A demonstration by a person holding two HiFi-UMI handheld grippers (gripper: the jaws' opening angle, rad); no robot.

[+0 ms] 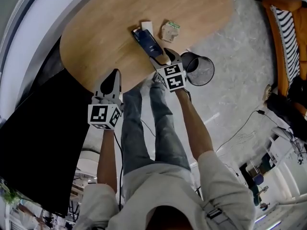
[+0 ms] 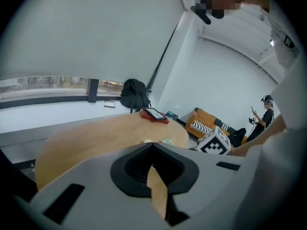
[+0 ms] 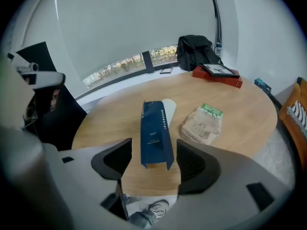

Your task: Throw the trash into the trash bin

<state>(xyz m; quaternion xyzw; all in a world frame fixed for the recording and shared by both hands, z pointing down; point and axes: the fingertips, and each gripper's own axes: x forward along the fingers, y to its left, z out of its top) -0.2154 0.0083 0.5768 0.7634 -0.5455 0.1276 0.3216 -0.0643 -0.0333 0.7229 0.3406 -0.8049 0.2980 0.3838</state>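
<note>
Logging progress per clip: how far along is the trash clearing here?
Done: nothing evident; the blue carton, the white piece behind it and the crumpled wrapper lie on the table. In hand: the right gripper is open, jaws either side of the carton's near end, not pressing it; the left gripper is shut and empty. Left: grip each piece and drop it into the mesh trash bin.

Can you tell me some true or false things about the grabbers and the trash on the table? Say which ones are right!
1. The right gripper's jaws stand apart. True.
2. The left gripper holds the crumpled wrapper. False: the left gripper's jaws are together and empty; the crumpled wrapper lies on the table.
3. The blue carton lies flat on the table. True.
4. The trash bin stands on the table. False: the trash bin stands on the floor beside the table.
</note>
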